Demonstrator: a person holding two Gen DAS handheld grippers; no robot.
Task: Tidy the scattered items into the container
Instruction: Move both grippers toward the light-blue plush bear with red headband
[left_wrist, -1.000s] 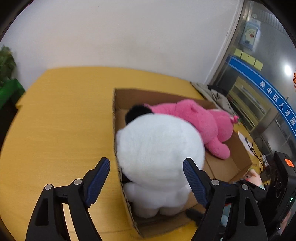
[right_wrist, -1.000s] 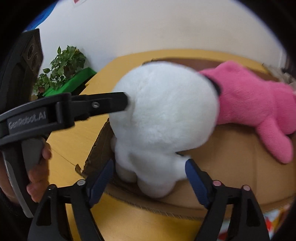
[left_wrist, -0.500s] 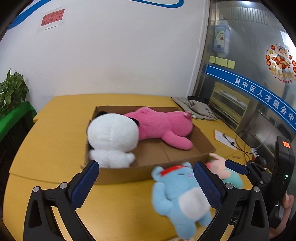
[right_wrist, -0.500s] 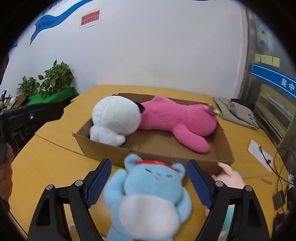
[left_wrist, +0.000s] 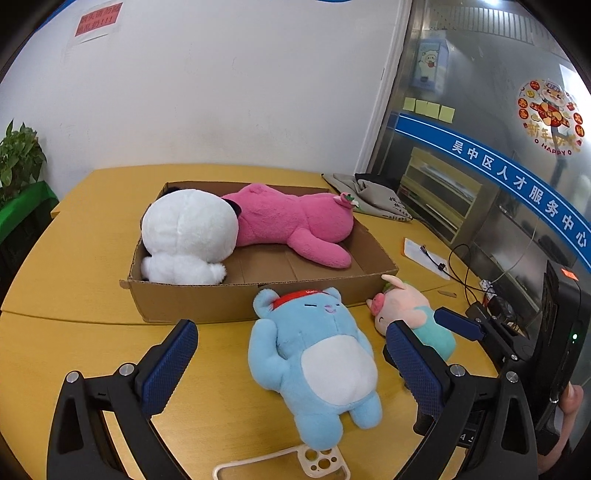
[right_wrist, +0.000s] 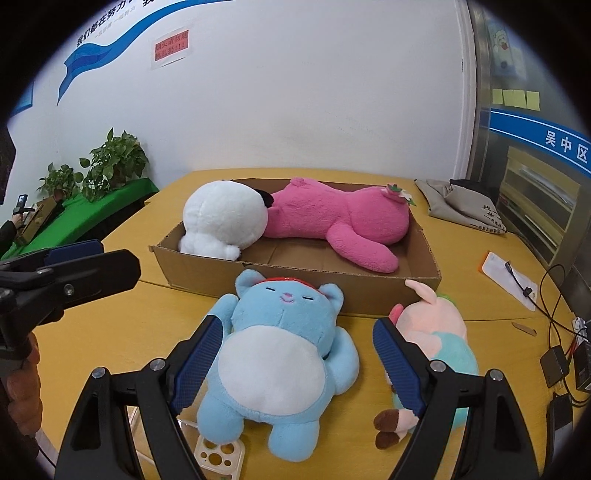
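Nearest, the wide-open, empty fingers of the right gripper (right_wrist: 295, 354) and left gripper (left_wrist: 290, 363) are seen flanking a light-blue plush cat (right_wrist: 280, 365) lying on the yellow table (left_wrist: 74, 295), with the brown cardboard box (left_wrist: 258, 299) beyond.

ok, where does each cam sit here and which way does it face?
Left wrist: on the left gripper, looking forward and down over the yellow table at the blue plush bear and brown cardboard box; own open fingers show, plus the right gripper.
Right wrist: on the right gripper, closer over the same bear; own open fingers show, left gripper at left.
Shared: bear, box, white plush, pink plush, pink-and-teal pig plush.
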